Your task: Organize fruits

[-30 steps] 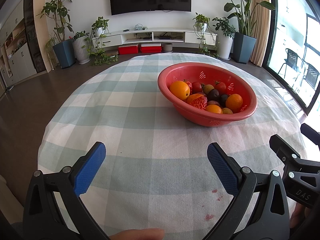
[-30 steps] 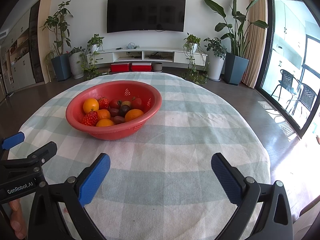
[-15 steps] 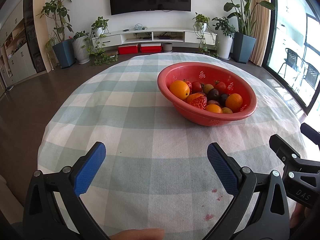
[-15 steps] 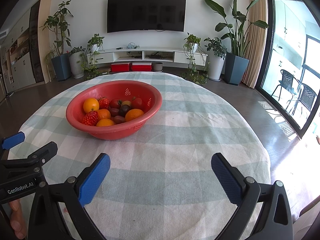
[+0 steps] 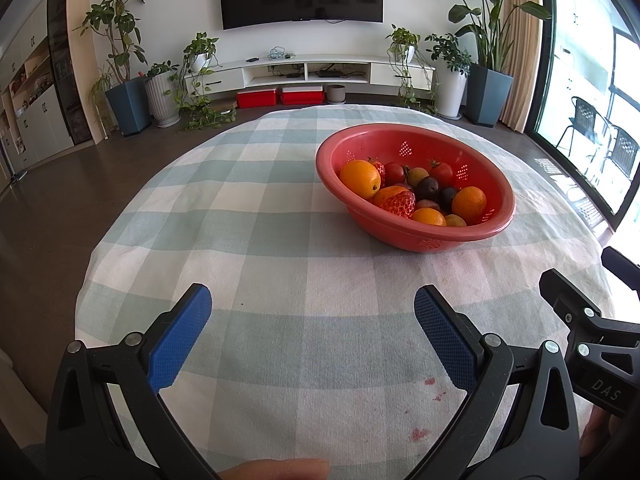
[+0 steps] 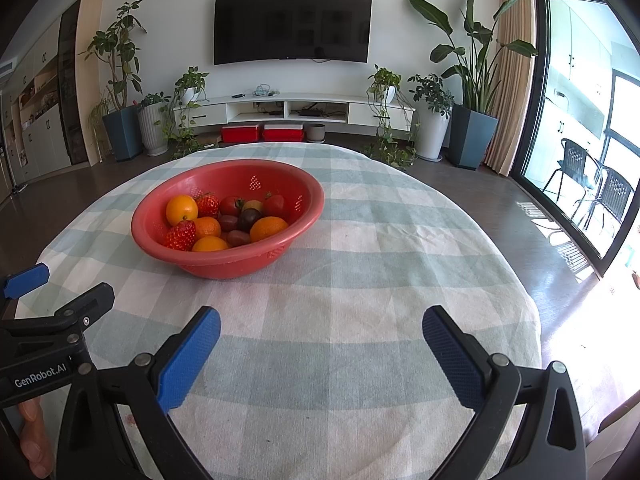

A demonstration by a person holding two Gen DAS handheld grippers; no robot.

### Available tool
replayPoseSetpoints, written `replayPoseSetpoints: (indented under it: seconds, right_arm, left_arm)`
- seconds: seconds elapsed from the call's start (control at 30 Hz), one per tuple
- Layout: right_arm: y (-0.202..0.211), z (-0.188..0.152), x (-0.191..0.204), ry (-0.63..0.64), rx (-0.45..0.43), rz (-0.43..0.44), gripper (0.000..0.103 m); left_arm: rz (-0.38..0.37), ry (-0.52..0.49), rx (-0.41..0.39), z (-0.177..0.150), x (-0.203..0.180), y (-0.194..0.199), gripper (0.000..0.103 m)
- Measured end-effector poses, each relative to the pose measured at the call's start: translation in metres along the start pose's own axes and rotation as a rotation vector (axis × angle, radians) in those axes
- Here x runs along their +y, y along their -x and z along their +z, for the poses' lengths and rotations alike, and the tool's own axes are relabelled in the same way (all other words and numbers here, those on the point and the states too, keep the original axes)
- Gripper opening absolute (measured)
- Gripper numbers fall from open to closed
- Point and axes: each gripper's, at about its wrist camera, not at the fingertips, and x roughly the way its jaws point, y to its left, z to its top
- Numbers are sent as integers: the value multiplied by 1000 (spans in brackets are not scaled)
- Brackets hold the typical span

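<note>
On tablecloth, red stains, left view only

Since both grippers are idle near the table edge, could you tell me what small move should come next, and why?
Probably ease the right gripper forward and left toward the bowl. Both it and the left gripper are open and empty above the cloth, while all the fruit, such as the near strawberry, sits in the bowl, untouched.
</note>
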Motion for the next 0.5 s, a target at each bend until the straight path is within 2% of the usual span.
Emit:
replayPoseSetpoints:
  seconds: [0.5]
  right_arm:
    - [1,1,0,2,2,1,103]
  left_arm:
    - [4,1,3,-2,1,-2,103]
